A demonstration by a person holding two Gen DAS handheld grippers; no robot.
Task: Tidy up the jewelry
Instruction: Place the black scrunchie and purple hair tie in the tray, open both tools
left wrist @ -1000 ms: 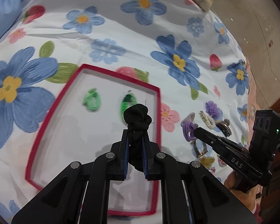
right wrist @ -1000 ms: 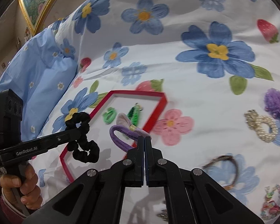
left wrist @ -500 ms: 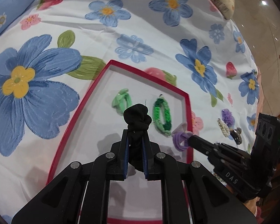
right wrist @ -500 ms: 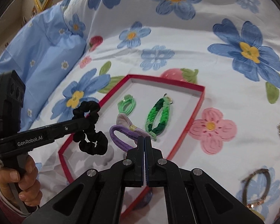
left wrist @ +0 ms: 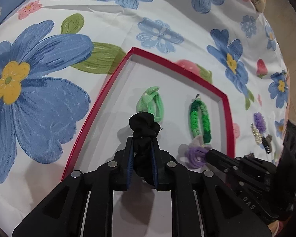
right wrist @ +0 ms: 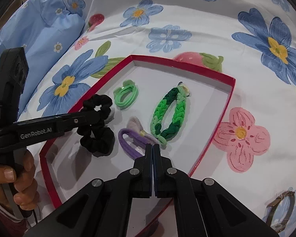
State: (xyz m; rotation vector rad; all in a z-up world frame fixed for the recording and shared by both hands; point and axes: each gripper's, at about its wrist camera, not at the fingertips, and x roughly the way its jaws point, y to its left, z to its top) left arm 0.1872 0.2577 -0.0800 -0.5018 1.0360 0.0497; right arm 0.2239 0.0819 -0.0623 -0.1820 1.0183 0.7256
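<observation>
A red-rimmed white tray (left wrist: 116,73) (right wrist: 225,116) lies on the floral bedsheet. In it lie a light green hair tie (left wrist: 153,103) (right wrist: 126,95) and a braided green band (left wrist: 200,119) (right wrist: 170,114). My left gripper (left wrist: 142,144) (right wrist: 94,116) is shut on a black scrunchie (left wrist: 144,123) (right wrist: 97,126) and holds it over the tray's near left part. My right gripper (right wrist: 152,148) (left wrist: 209,153) is shut on a purple hair tie (right wrist: 130,140) (left wrist: 196,155) with a pale bow, low over the tray beside the braided band.
To the right of the tray lie a purple scrunchie (left wrist: 259,121), a pearl piece (left wrist: 257,135) and a dark clip (left wrist: 267,144). A brown bracelet (right wrist: 280,203) lies at the near right. A blue pillow (right wrist: 29,29) sits at the far left.
Both grippers have moved forward and down over the tray with their hair ties. The purple hair tie now sits low beside the braided green band, the black scrunchie over the tray's left part.
</observation>
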